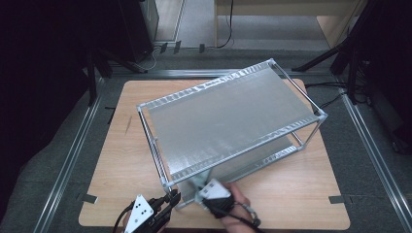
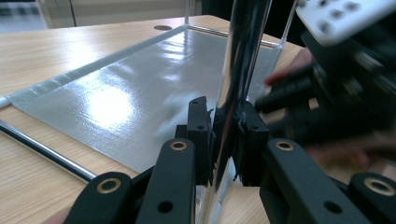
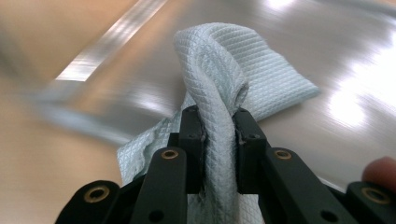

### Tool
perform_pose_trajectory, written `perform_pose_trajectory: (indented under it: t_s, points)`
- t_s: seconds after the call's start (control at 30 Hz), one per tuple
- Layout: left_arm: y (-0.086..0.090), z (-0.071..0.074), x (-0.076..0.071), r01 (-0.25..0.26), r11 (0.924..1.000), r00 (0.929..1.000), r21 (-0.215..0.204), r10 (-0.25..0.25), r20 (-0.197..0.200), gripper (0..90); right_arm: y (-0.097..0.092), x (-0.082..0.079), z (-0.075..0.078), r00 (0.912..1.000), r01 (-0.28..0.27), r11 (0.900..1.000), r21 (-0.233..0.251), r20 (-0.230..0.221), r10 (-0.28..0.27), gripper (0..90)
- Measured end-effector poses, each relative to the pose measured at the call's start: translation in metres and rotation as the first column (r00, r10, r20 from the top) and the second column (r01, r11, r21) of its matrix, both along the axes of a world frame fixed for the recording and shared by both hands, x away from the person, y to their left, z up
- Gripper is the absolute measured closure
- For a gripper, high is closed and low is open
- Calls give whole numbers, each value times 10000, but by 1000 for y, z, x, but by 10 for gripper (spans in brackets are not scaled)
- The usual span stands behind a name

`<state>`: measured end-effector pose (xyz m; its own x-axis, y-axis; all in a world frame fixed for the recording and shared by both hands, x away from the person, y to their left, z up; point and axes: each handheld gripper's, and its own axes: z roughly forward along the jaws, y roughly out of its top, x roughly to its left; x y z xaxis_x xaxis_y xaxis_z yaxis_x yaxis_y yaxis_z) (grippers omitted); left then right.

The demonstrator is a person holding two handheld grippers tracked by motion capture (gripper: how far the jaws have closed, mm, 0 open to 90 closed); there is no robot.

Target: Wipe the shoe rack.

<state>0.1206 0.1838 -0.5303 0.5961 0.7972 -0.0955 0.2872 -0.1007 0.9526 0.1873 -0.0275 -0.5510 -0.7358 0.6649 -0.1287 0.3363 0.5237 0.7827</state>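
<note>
Pale grey diamond-quilted cloth, shiny silver shelf rack, light wood-grain table

No text, label, brand, number or sign can be read anywhere (the grey three-cornered plate on the left tool carries only plain dots, which spell out no legible word or figure).
</note>
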Motion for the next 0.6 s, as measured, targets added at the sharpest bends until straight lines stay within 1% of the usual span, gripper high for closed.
perform_pose_trajectory:
  t_s: [0.03, 0.07, 0.1, 0.13, 0.2, 0.27, 0.33, 0.37, 0.4, 0.43, 0.47, 0.5, 0.53, 0.57, 0.6]
  points:
    - [0, 0, 0, 29, 10000, 10000, 19, -29, 7, 798, 9, -6, 0, 9994, -336, 9994, -21, 52, 336, 775]
    - [1, 0, 0, 49, 10000, 10000, 60, -49, 13, 797, 13, -9, 1, 9989, -476, 9989, 5, -38, 476, 775]
    - [1, 0, 0, 53, 9999, 10000, 87, -53, 25, 798, 14, -10, 1, 9979, -645, 9979, -64, -1, 645, 772]
    - [1, 0, -1, 29, 9999, 10000, 117, -29, 45, 798, 12, -8, 1, 9976, -693, 9976, -34, -14, 693, 772]
    - [1, 0, -1, 30, 9999, 10000, 150, -31, 61, 799, -1, 3, 0, 9996, -291, 9995, -100, 36, 291, 773]
    - [1, 0, 0, 60, 9999, 9999, 153, -61, 84, 800, -22, 17, 0, 9992, 379, 9992, 110, -166, -377, 773]
    - [1, 0, 0, 54, 9998, 9999, 168, -55, 97, 800, -51, 33, 1, 9915, 1283, 9916, 164, -232, -1279, 774]
    - [1, 0, 0, 50, 9999, 9999, 163, -52, 94, 800, -65, 41, 2, 9851, 1700, 9852, 212, -313, -1693, 773]
    - [2, 0, 0, 54, 9998, 9999, 165, -55, 94, 800, -75, 46, 2, 9797, 1989, 9799, 168, -295, -1984, 773]
    - [2, 0, 0, 53, 9999, 9999, 162, -54, 93, 800, -89, 53, 2, 9706, 2404, 9707, 61, -158, -2402, 773]
    - [2, 0, 0, 36, 9999, 9999, 163, -38, 104, 800, -103, 60, 2, 9592, 2826, 9592, 92, -156, -2824, 773]
    - [2, 0, 0, 24, 9998, 9999, 173, -26, 109, 800, -120, 67, 3, 9443, 3288, 9444, 89, -141, -3286, 772]
    - [3, 0, 1, -11, 9998, 9999, 206, 8, 117, 800, -130, 71, 3, 9352, 3541, 9352, 60, -81, -3541, 772]
    - [4, 0, 1, -39, 9997, 9999, 223, 37, 122, 801, -145, 77, 4, 9185, 3954, 9184, 128, -122, -3953, 772]
    - [5, 0, 1, -98, 9996, 9998, 283, 94, 147, 802, -154, 79, 5, 9074, 4201, 9073, 194, -191, -4198, 772]
